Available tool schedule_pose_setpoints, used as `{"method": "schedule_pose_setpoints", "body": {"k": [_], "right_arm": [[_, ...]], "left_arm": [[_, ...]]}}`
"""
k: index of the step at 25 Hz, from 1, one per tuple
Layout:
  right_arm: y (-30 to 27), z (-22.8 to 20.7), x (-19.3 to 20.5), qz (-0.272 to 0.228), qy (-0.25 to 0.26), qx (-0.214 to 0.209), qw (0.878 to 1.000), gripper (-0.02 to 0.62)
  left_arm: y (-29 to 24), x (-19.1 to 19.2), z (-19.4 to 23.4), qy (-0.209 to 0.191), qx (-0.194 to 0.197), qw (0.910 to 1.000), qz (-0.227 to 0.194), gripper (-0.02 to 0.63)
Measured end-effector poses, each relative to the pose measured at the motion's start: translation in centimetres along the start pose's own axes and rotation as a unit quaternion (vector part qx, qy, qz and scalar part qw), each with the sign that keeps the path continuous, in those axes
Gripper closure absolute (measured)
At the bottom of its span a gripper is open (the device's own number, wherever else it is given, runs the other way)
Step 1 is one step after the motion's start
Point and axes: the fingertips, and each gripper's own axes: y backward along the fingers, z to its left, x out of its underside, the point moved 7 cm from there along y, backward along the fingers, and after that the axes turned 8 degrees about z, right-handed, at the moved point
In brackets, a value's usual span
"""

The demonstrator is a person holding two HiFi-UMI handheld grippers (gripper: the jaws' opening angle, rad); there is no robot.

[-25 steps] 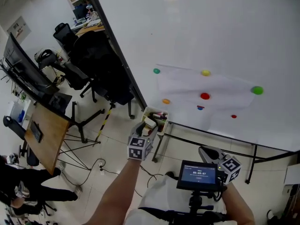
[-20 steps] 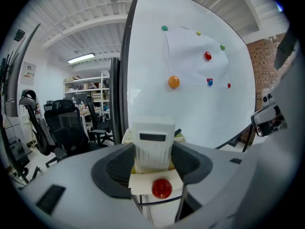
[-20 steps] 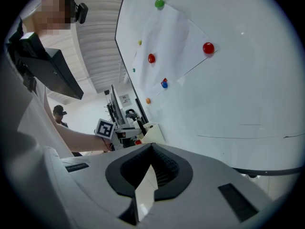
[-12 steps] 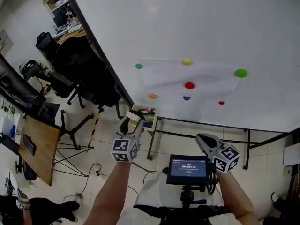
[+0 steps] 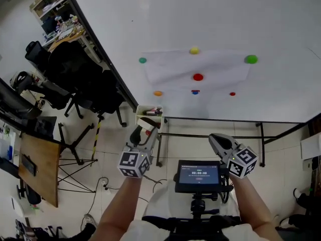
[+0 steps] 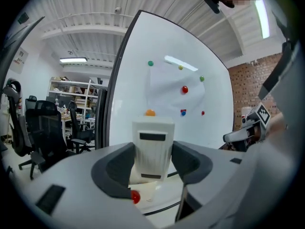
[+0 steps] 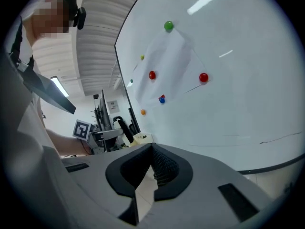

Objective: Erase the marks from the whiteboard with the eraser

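Note:
The whiteboard (image 5: 225,19) fills the top of the head view. A paper sheet (image 5: 200,67) is pinned to it by coloured magnets, among them a red one (image 5: 198,77) and a green one (image 5: 251,59). My left gripper (image 5: 142,133) is shut on a white eraser (image 5: 146,131), held just below the tray (image 5: 149,115) at the board's lower left corner. In the left gripper view the eraser (image 6: 152,144) stands upright between the jaws, facing the whiteboard (image 6: 162,51). My right gripper (image 5: 216,140) is shut and empty, apart from the board. A thin dark line (image 7: 279,138) shows on the whiteboard (image 7: 238,89).
Black office chairs (image 5: 75,79) and a monitor stand left of the board. A wooden desk (image 5: 35,169) with cables on the floor lies at the lower left. A small screen (image 5: 199,175) is mounted in front of my chest. The board's stand legs (image 5: 261,139) are below it.
The left gripper has drawn back from the tray with the eraser in it. The board and tray have shifted up and left in view. The right gripper has barely moved.

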Motion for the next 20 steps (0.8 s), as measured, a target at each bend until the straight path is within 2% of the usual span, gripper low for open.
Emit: {"method": "schedule_pose_setpoints", "body": {"k": [9, 13, 17, 20], "right_arm": [[0.3, 1.8, 1.8, -0.001, -0.016, 0.028, 0.999, 0.565], [0.8, 2.3, 2.3, 0.0, -0.022, 0.042, 0.999, 0.565], [1.6, 1.9, 2.3, -0.002, -0.03, 0.067, 0.997, 0.565], [1.6, 2.0, 2.7, -0.002, -0.039, 0.073, 0.997, 0.565]], "left_arm": [[0.4, 3.8, -4.7, -0.008, 0.096, 0.9945, 0.041, 0.328], [0.2, 4.7, -5.6, -0.008, 0.122, 0.9904, 0.064, 0.328], [-0.3, 4.5, -6.4, -0.014, 0.143, 0.9883, 0.052, 0.328], [-0.1, 5.1, -7.6, -0.014, 0.168, 0.9829, 0.074, 0.328]]}}
